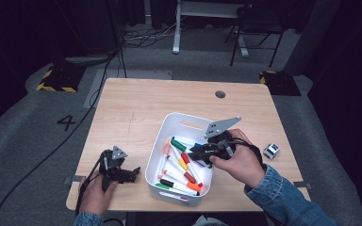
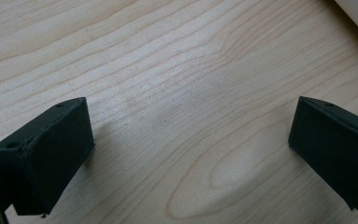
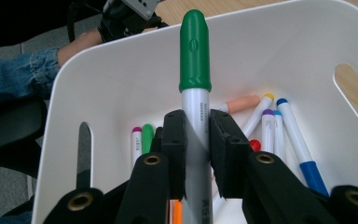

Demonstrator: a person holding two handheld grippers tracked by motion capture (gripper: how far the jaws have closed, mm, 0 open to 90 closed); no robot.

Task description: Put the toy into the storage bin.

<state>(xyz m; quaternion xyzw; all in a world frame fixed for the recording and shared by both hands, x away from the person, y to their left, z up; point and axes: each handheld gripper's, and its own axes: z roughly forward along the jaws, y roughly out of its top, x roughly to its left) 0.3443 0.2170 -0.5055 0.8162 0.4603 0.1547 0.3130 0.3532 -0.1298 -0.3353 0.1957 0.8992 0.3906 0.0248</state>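
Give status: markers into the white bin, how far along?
Done: about a dozen coloured markers lie in the white plastic bin. In hand: the right gripper clamps a green-capped white marker over the bin. Left: release it; no loose markers on the wooden table. The left gripper rests open.

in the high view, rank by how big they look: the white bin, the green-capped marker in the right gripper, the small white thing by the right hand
1. white bin
2. green-capped marker
3. small white thing, close to the marker in apparent size, so the last two are unsure.
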